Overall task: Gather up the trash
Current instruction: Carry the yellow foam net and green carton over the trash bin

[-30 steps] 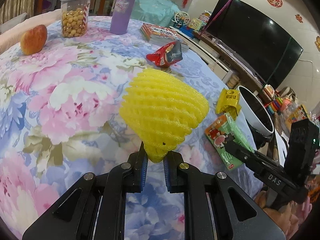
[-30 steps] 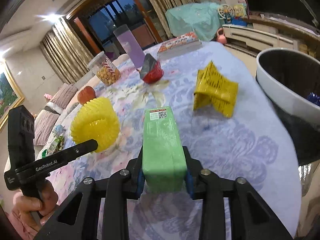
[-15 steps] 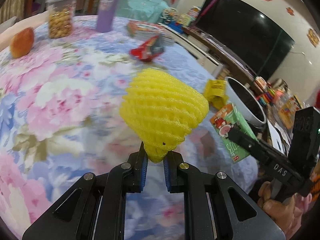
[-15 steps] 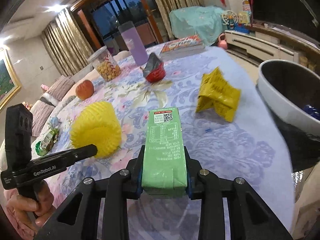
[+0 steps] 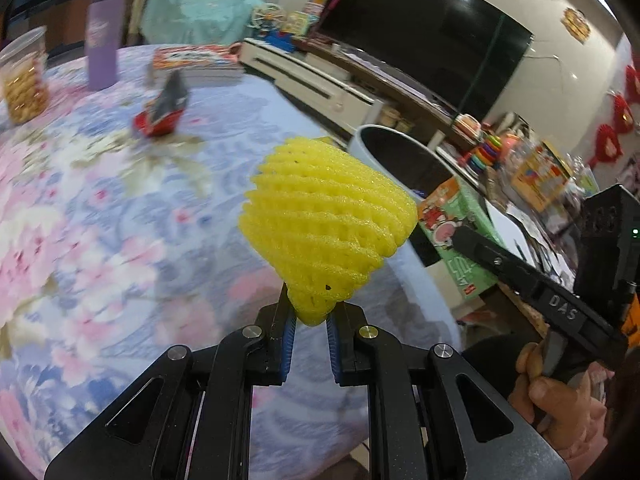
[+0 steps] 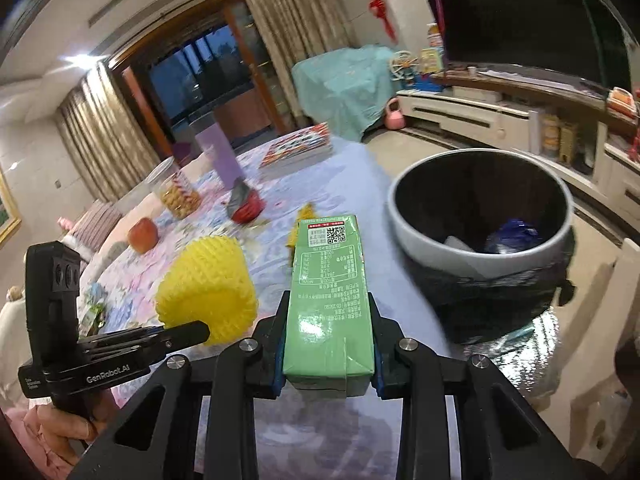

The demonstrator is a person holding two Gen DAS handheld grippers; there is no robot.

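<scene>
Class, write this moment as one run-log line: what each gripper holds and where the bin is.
left gripper: shut on yellow foam net | right gripper: shut on green carton | trash bin: ahead-right, beyond table edge, open

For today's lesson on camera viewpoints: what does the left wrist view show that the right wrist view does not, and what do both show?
Only the left wrist view: the carton's printed fruit picture, and toys and red decorations beside the television.

Only the right wrist view: the apple, the curtained window, and blue trash inside the bin.

Both: the left hand-held gripper pinching the yellow foam net, the right hand-held gripper clamping the green carton, the red wrapper, the purple cup.
</scene>
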